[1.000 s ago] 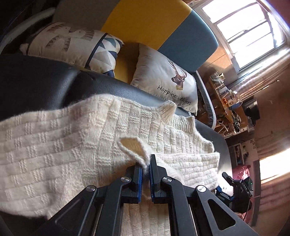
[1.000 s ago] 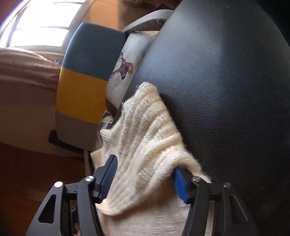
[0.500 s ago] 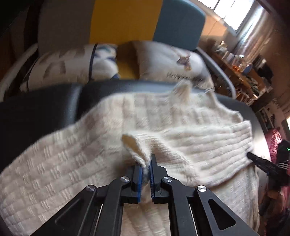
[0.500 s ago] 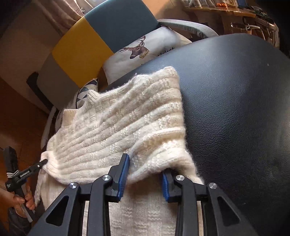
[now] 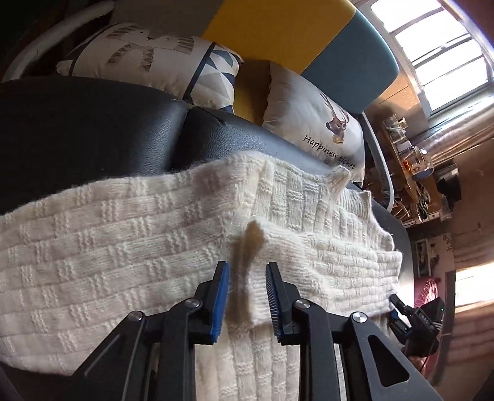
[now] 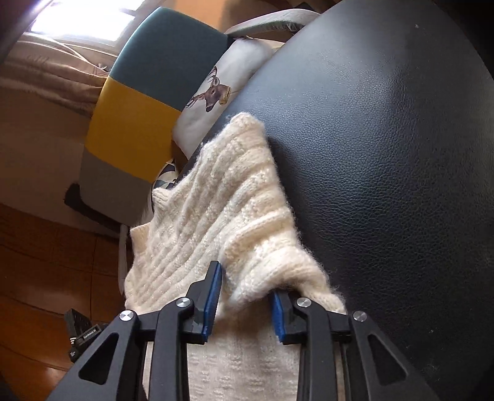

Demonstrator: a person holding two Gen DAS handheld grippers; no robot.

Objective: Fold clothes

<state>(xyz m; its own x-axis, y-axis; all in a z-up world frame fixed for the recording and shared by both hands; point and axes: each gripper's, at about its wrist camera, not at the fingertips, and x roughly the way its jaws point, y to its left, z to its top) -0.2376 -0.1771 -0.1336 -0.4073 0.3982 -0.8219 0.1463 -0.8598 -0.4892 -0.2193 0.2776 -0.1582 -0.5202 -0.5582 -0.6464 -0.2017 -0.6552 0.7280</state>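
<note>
The cream basket-weave knitted sweater (image 5: 129, 246) lies spread over a black leather cushion (image 5: 77, 129), its folded edge rising between the parted fingers of the left gripper (image 5: 247, 296) at lower centre. The right gripper (image 6: 245, 305) likewise stands open around a bunched fold. Upper frame: a deer-print pillow (image 5: 315, 123) against a yellow-and-teal chair back (image 5: 296, 34).

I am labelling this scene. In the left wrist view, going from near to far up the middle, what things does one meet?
Left claw → cream knitted sweater → black leather surface → patterned pillow and deer pillow, about level → yellow and teal chair back.
</note>
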